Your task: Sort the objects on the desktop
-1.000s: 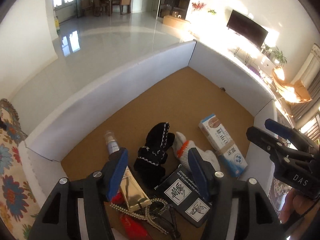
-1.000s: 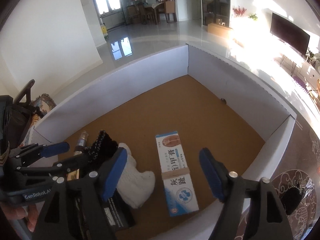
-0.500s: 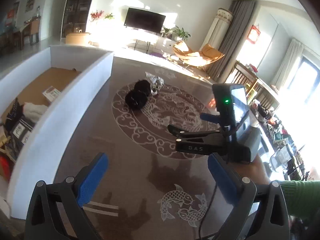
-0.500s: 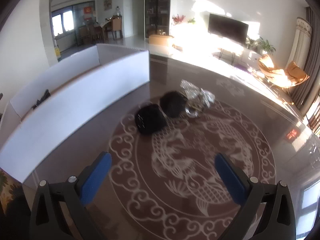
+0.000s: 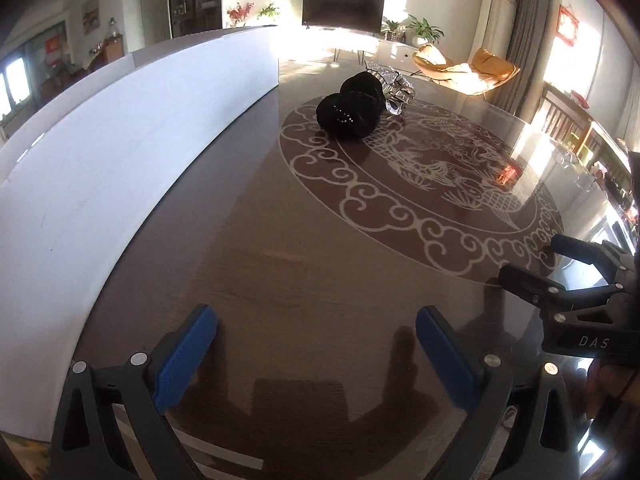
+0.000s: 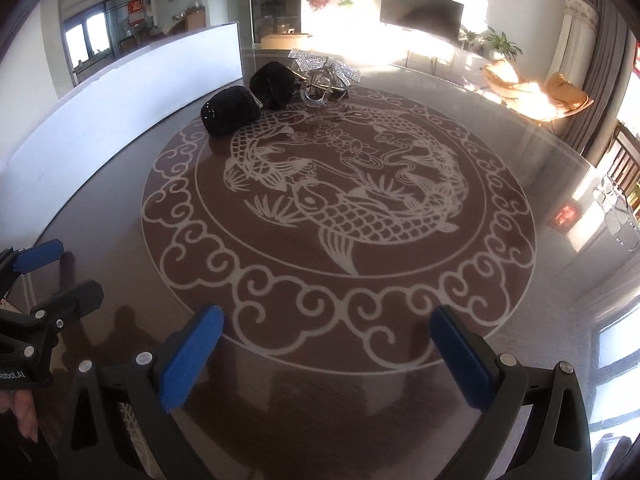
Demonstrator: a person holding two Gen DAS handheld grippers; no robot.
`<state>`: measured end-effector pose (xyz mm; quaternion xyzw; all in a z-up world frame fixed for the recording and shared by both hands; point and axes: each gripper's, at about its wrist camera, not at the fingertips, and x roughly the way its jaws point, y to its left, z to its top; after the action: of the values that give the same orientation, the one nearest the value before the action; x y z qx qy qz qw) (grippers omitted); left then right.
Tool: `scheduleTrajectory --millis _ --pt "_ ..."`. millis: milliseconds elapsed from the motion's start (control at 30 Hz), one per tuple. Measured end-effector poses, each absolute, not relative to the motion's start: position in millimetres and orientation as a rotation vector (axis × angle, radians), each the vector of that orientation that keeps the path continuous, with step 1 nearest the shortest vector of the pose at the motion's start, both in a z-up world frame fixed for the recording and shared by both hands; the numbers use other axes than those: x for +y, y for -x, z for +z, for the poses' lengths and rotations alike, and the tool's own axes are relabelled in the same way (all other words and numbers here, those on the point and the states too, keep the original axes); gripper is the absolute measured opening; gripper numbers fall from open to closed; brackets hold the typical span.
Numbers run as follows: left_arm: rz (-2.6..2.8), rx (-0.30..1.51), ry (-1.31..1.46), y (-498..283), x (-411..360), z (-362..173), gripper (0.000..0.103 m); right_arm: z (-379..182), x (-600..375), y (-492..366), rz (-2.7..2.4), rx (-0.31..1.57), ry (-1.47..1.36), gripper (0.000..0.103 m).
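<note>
Two black fuzzy earmuff-like balls (image 5: 352,108) lie at the table's far side, also in the right wrist view (image 6: 248,104). A silver sparkly bow with a clear ring (image 6: 320,76) lies beside them; it shows in the left wrist view (image 5: 394,88). My left gripper (image 5: 316,344) is open and empty over the near table. My right gripper (image 6: 328,352) is open and empty, near the patterned circle's edge. Each gripper shows in the other's view: the right (image 5: 560,276), the left (image 6: 48,276).
The white wall of the sorting box (image 5: 100,152) runs along the left; its inside is hidden. It also shows in the right wrist view (image 6: 120,100). The dark glossy table carries a white fish-and-cloud pattern (image 6: 340,200). The table edge is at the right (image 6: 580,152).
Both grippers have swung away from the box interior with its gloves, boxes and tube, out over the patterned table. They now face the black balls and the bow. Both stay open.
</note>
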<state>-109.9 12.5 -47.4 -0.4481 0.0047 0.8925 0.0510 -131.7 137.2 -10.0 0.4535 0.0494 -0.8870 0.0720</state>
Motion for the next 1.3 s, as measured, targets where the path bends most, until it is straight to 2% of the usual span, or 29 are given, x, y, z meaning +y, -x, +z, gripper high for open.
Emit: scheduleTrajectory --millis 67,1300 --pt "2.707 0.077 1.388 113.5 19.9 -50.1 0.103 -10.1 137.4 132.4 -2.66 0.13 -1.368 0.103" --pt "2.707 0.074 1.379 110.4 18.6 -50.8 0.103 -10.7 136.1 131.0 -2.661 0.134 -1.369 0.103"
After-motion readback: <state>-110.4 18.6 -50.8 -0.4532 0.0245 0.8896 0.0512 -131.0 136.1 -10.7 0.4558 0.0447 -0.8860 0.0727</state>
